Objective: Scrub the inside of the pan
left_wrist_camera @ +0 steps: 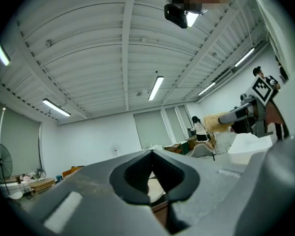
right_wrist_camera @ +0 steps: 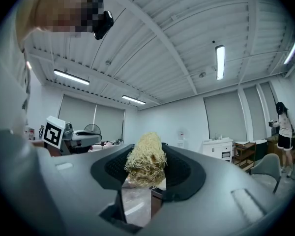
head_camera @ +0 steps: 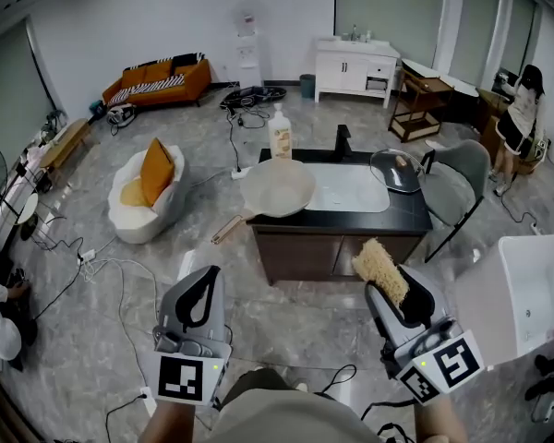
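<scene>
Your right gripper (right_wrist_camera: 147, 178) is clamped on a scrubber (right_wrist_camera: 146, 162), a shaggy, straw-coloured wad of coarse fibres that hides the pads' inner faces. Your left gripper (left_wrist_camera: 151, 173) has its ribbed dark jaws together with nothing between them, and they block nearly all of the counter beyond. In the head view your hands are cut off at the bottom edge. Well ahead, the pan (head_camera: 277, 187), round, pale and matt, sits on the left end of the black counter (head_camera: 402, 218). Its wooden handle overhangs the edge, and the white sink (head_camera: 351, 190) lies just beside it.
</scene>
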### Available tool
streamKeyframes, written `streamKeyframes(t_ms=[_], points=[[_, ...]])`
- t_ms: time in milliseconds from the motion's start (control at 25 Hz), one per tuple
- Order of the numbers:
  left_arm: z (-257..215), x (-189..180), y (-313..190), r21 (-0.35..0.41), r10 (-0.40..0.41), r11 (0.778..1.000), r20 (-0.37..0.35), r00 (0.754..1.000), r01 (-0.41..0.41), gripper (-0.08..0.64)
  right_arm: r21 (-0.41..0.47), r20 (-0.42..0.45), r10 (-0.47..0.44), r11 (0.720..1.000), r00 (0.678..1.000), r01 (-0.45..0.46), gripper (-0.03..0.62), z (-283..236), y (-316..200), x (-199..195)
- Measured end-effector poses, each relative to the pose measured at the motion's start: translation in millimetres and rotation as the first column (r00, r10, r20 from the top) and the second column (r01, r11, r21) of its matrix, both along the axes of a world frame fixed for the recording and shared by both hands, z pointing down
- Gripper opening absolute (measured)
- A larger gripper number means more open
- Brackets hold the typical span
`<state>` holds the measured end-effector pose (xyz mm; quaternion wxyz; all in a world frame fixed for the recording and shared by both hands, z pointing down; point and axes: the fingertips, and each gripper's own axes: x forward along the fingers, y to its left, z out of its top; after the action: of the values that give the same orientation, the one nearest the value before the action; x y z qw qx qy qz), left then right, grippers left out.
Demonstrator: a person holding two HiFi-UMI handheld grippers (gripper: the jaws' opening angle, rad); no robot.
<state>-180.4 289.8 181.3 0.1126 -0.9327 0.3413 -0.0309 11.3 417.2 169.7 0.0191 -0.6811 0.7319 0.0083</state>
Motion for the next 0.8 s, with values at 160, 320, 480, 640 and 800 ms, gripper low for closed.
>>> streamKeyframes(t_ms=[160,320,480,640,800], points=[[3.2,4.3,4.4,-0.01,-0.002,1.0,-0.014,1.0,0.002,0.002,-0.005,-0.007,0.001,1.0,1.0,-0.001,0.179,3.4,0.3,8.5],[7.8,8.6,-0.2,-0.014,-0.011,1.0,-0.01,1.0,0.011,0.002,-0.002,0.001,-0.004,1.0,1.0,0.004,0.179,6.5,-6.0,15.9],[9.0,15.8,-10.8,-0.003,-0.009,1.0,-0.003,1.0,0.009,0.002,-0.005,0.001,-0.013,1.0,1.0,0.013,0.18,12.6,-19.3,20.3],[5.2,20.3,-23.3,0.01,0.007,1.0,-0.014,1.0,-0.007,0.002,-0.018,0.003,-0.034,0.999,0.999,0.034,0.181,20.9,-38.1,22.6],[8.7,26.2,-47.9,-0.005,-0.005,1.0,0.0,1.0,0.005,0.002,-0.018,0.018,-0.025,1.0,1.0,0.025,0.181,25.8,-61.6,33.9]])
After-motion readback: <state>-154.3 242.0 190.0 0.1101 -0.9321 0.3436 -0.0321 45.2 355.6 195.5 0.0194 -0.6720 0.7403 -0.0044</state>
